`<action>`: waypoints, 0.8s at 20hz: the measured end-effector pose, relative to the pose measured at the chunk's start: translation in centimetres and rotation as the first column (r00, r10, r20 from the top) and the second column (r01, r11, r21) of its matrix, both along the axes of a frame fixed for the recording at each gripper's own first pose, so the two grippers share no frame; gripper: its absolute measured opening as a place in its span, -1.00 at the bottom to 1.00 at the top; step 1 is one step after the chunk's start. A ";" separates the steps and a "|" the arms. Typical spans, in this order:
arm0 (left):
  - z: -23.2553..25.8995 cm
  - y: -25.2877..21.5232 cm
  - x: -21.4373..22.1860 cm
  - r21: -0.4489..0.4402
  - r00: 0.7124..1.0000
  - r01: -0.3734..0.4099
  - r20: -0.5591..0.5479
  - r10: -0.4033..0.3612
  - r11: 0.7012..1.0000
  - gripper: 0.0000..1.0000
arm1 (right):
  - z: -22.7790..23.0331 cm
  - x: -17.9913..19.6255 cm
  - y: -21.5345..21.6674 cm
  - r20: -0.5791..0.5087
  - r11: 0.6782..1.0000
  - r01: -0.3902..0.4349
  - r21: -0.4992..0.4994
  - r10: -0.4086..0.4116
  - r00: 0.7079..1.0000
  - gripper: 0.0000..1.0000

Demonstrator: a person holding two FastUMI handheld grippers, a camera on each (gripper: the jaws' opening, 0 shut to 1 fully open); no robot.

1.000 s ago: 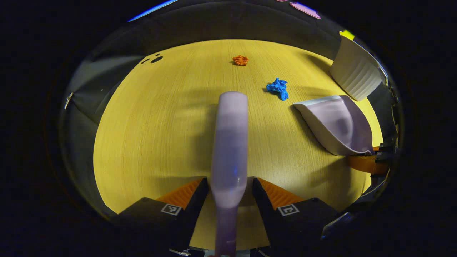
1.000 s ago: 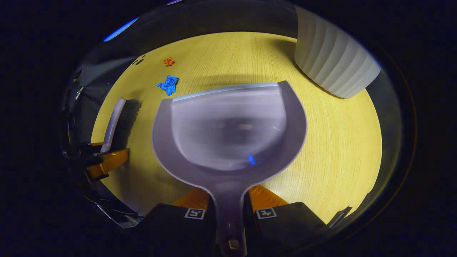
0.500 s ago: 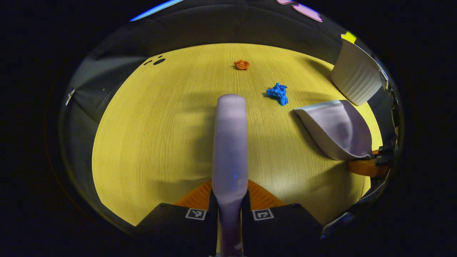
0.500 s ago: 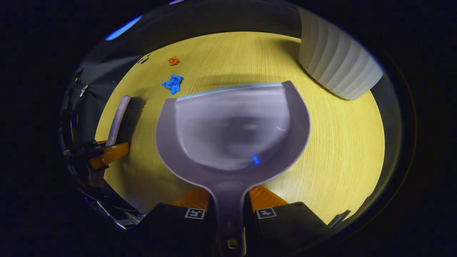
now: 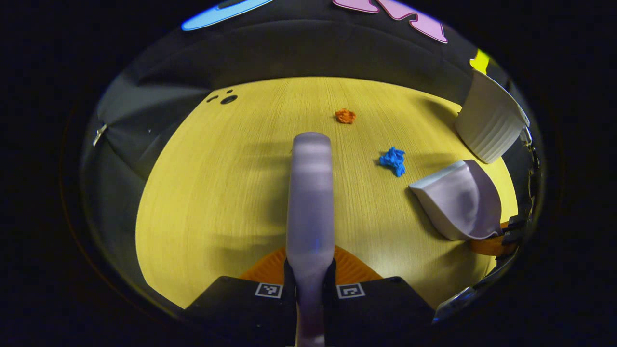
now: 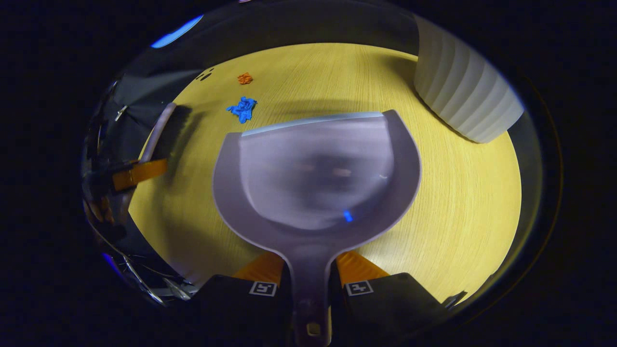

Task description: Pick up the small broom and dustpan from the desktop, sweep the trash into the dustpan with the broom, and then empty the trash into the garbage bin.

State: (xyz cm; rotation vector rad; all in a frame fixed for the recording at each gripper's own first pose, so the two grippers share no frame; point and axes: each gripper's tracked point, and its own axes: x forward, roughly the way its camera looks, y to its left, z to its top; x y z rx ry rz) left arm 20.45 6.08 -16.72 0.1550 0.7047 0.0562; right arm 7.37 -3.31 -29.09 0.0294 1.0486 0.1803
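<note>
Desktop (image 5: 217,193): wood-grain finish, matt, fine straight lines. Dustpan (image 6: 315,168): smooth plastic, faint sheen, ahead of the right jaws. Broom (image 5: 311,193): smooth plastic back, between the left jaws. Bin (image 6: 462,94): ribbed matt plastic. Blue scrap (image 5: 393,160) and orange scrap (image 5: 345,115): crumpled paper.

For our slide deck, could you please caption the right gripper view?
Right tongs hold the dustpan above the desktop, blue trash ahead.

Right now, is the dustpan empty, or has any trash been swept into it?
Empty. In the right gripper view the dustpan holds nothing, and both the blue scrap and the orange scrap lie on the desktop beyond it.
</note>
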 end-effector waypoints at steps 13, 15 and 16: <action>4.2 1.3 16.8 0.327 0.955 0.293 -0.140 -0.261 0.898 -0.48 | 1.9 -0.2 -0.7 -0.022 0.981 -0.191 -0.034 0.191 0.981 -0.26; 4.4 0.4 18.9 0.389 0.931 0.364 -0.170 -0.323 0.846 -0.50 | 1.5 -0.3 -0.6 -0.028 0.977 -0.208 -0.044 0.207 0.978 -0.19; 4.3 -0.3 19.4 0.401 0.912 0.410 -0.193 -0.362 0.819 -0.50 | 1.3 -0.2 -0.6 -0.031 0.976 -0.214 -0.049 0.212 0.977 -0.21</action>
